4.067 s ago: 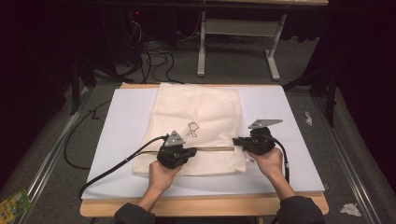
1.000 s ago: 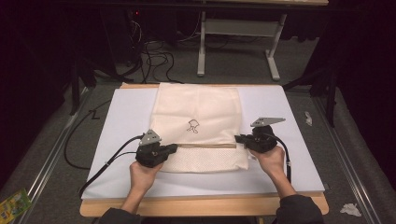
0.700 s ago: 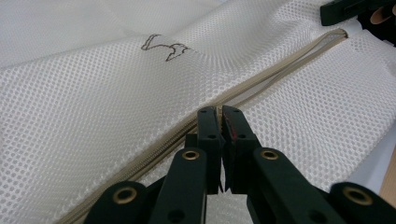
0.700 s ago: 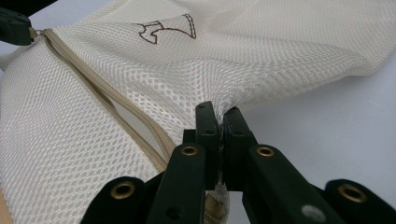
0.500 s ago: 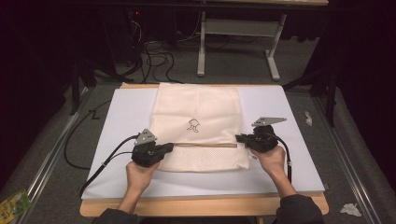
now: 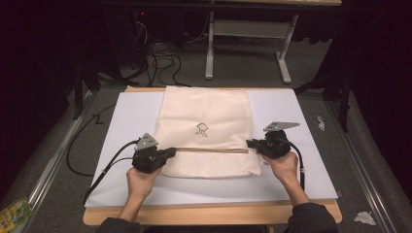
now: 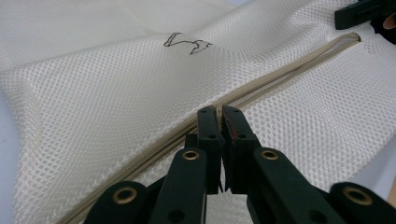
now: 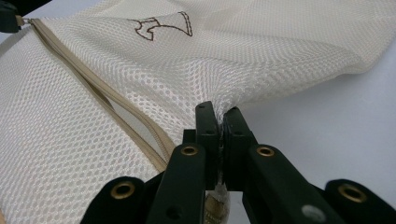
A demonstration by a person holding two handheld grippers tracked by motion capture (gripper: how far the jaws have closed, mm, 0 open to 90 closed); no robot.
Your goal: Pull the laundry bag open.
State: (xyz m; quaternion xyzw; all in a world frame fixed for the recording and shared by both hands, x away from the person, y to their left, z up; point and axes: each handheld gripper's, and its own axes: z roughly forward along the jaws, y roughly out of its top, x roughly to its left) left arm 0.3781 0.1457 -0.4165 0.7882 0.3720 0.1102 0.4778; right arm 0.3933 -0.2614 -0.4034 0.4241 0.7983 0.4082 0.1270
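mesh bag lengthwise away, zipper crosswise

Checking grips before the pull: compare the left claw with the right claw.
The left claw sits at the mesh bag's left edge, the right claw at its right edge. The left claw closes on the zipper; the right claw pinches puckered mesh beside it. Both are shut.

The small dark emblem on the mesh bag is too small to identify. What the left gripper pinches between its closed jaws is hidden.
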